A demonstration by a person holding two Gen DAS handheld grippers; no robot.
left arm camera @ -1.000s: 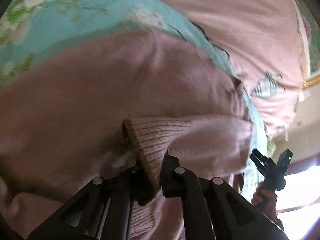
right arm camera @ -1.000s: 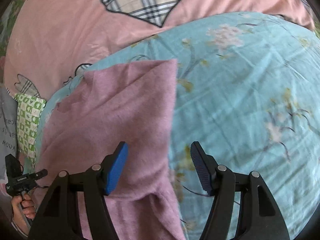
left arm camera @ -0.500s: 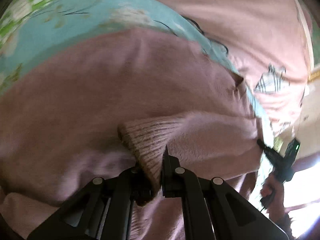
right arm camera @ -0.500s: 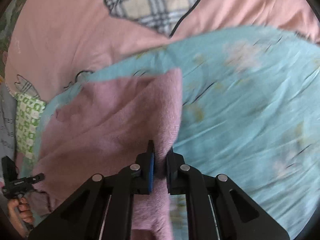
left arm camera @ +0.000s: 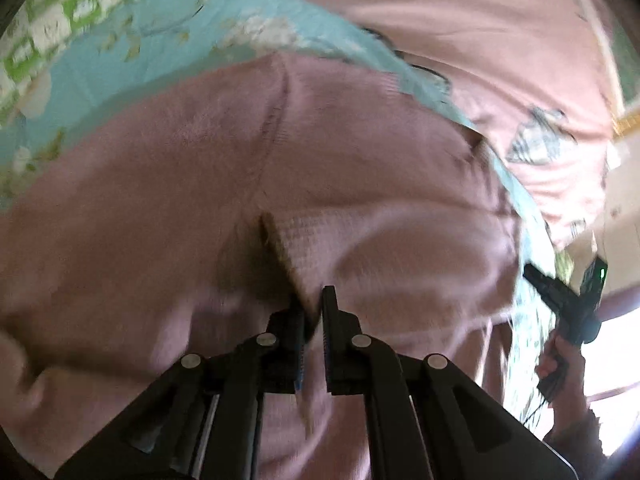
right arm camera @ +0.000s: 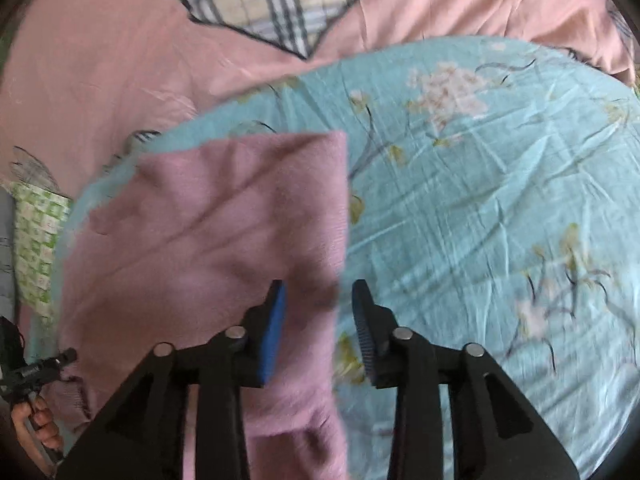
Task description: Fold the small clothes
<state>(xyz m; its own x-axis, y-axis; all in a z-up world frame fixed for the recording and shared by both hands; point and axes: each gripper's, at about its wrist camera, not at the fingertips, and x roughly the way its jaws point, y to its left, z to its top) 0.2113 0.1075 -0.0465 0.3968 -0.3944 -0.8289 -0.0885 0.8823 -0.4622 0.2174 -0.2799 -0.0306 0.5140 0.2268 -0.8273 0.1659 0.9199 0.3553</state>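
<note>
A pink knitted sweater [left arm camera: 360,152] lies spread on a teal floral sheet [right arm camera: 480,200]. My left gripper [left arm camera: 314,312] is shut on the sweater's ribbed sleeve cuff [left arm camera: 304,236], which is lifted off the body of the sweater; its jaws are just starting to part. In the right wrist view the sweater [right arm camera: 224,220] shows a straight right edge. My right gripper [right arm camera: 320,300] straddles that edge near its lower end. Its jaws are opening, and the pads stand clear of the cloth between them. Each gripper also shows small at the other view's edge: right gripper [left arm camera: 568,300], left gripper [right arm camera: 36,368].
A pink quilt [right arm camera: 100,60] with a plaid heart patch [right arm camera: 276,0] lies beyond the teal sheet. A green-checked cloth [right arm camera: 36,232] sits at the far left. A hand [left arm camera: 560,364] holds the right gripper's handle against bright window light.
The right gripper closed on the sweater's edge and has now let go, its jaws spreading again. The left gripper rose slightly with the cuff in it, pulling the sleeve up.
</note>
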